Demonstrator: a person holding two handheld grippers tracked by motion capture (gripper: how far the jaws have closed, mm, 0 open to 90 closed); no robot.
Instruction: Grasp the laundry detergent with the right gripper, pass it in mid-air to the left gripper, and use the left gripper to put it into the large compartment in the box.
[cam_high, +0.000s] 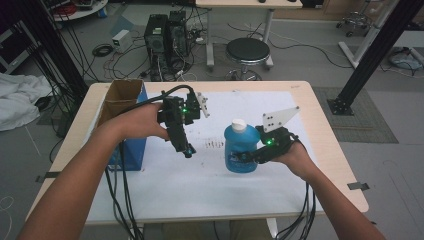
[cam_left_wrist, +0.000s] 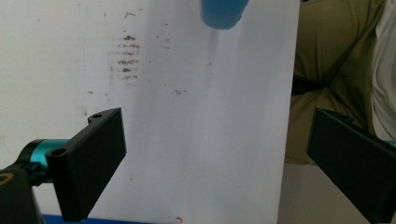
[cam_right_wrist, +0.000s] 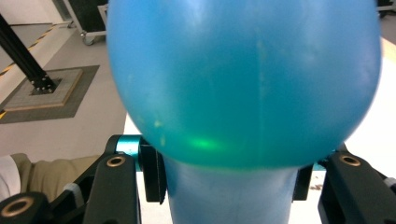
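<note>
A blue bottle (cam_high: 241, 150) is clamped by the right gripper (cam_high: 248, 158).
Left of the bottle, the left gripper (cam_high: 188, 151) is held wide open, empty.

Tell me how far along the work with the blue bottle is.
Done: the right gripper is shut on the blue bottle, which stands upright on the white sheet; the right gripper view shows the jaws pressed to its narrower part. In hand: the left gripper hangs open beside the bottle, holding nothing. Left: the white cap is on and untouched, and the cardboard box is untouched.
</note>
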